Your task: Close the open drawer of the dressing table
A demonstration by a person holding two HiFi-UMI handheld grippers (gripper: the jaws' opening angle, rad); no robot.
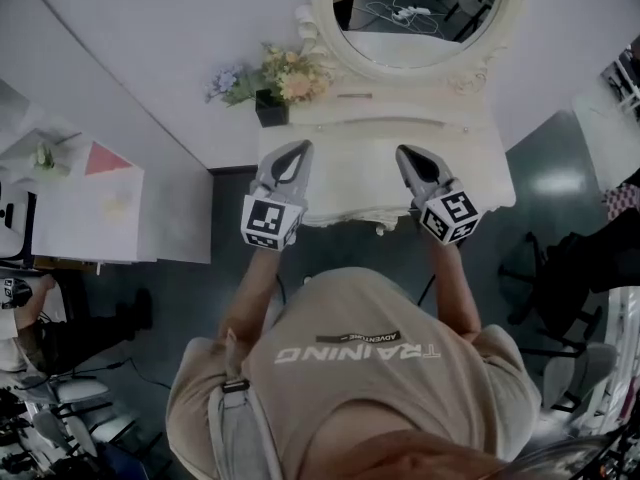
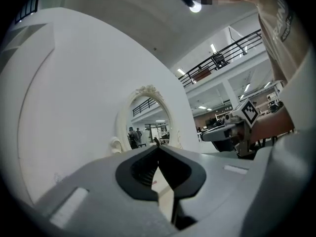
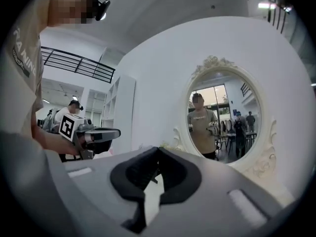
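A white dressing table (image 1: 480, 158) with an oval mirror (image 1: 415, 13) stands against the wall at the top of the head view. Its scalloped front edge (image 1: 345, 215) carries a small knob (image 1: 380, 230); from above I cannot tell how far a drawer stands out. My left gripper (image 1: 298, 148) and right gripper (image 1: 404, 152) hover side by side over the tabletop, pointing at the mirror. Both have their jaws shut with nothing between them. In the left gripper view, the left gripper (image 2: 158, 147) shows its tips meeting, and the right gripper (image 3: 158, 149) looks the same in its own view.
A flower bunch in a black pot (image 1: 270, 108) sits on the table's back left corner. A low white side table (image 1: 90, 208) stands to the left, and dark chairs (image 1: 560, 268) stand to the right. The mirror frame (image 3: 269, 157) is close ahead on the right.
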